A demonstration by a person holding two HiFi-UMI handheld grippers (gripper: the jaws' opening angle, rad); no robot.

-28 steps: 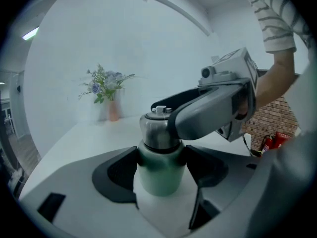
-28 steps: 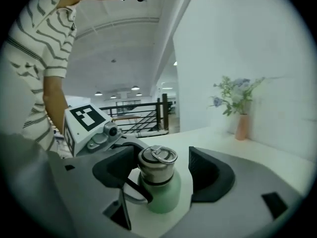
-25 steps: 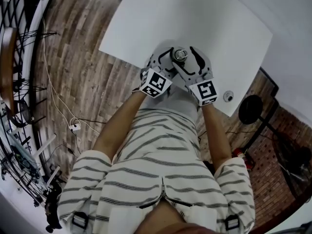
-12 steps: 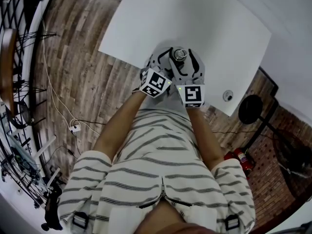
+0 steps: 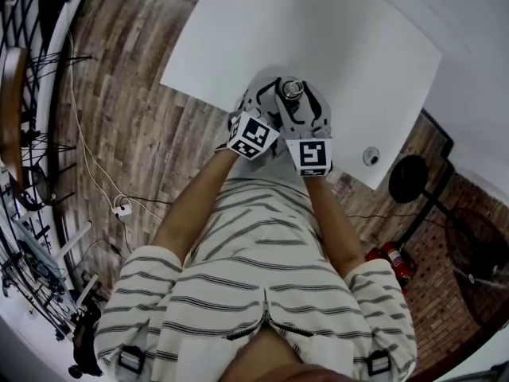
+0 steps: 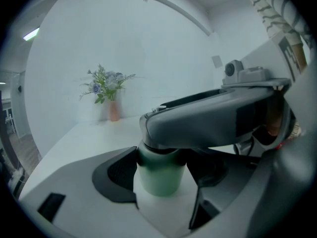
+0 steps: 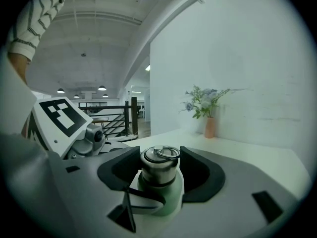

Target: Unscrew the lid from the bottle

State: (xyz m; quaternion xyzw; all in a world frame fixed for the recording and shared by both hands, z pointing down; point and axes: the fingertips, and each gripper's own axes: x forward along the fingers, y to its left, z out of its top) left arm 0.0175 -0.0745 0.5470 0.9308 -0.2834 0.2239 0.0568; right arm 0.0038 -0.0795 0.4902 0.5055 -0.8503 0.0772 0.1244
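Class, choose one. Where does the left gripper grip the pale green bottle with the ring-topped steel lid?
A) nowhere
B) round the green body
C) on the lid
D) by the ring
B: the left gripper clamps the pale green bottle round its body, beneath the steel lid.

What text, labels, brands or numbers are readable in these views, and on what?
No readable text in any view.
The bottle: plain green side, no label showing.
The lid: bare metal with a ring, no print.
The left cube and right cube: black-and-white marker patterns, not letters or numbers.
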